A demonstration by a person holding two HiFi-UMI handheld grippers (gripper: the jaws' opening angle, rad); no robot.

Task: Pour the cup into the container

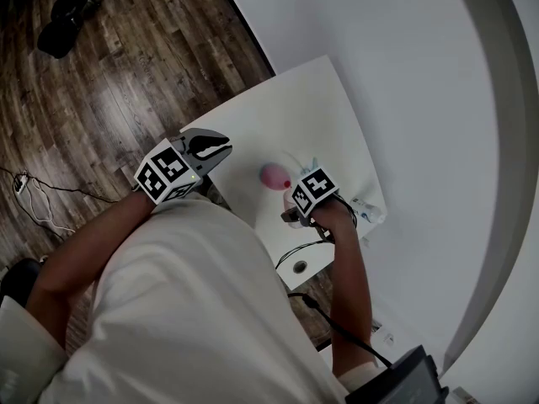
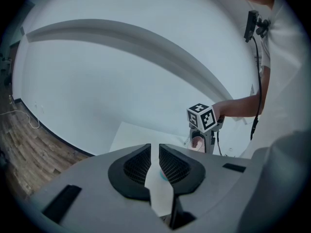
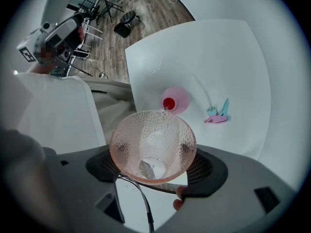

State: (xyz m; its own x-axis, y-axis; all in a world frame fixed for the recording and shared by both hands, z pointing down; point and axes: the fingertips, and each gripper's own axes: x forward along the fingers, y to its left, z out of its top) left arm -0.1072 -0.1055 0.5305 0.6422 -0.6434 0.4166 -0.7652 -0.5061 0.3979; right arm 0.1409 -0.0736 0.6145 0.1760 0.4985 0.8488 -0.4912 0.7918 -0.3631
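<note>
My right gripper (image 3: 153,152) is shut on a clear pink dimpled cup (image 3: 151,139), which is tipped with its mouth toward the camera. The cup looks empty. Its far rim hangs just above a small pink container (image 3: 175,100) with red inside, standing on the white table (image 3: 228,52). In the head view the right gripper (image 1: 296,202) sits beside the container (image 1: 274,175). My left gripper (image 1: 217,150) hovers off the table's left edge with its jaws together and nothing between them. From the left gripper view the right gripper's marker cube (image 2: 201,116) and the cup (image 2: 197,141) are visible.
A blue and pink clip-like piece (image 3: 217,114) lies on the table right of the container, with a thin clear strand (image 3: 200,87) arcing to it. Dark wooden floor (image 1: 101,91) lies left of the table, with black shoes (image 1: 66,17) and cables (image 1: 34,196) on it.
</note>
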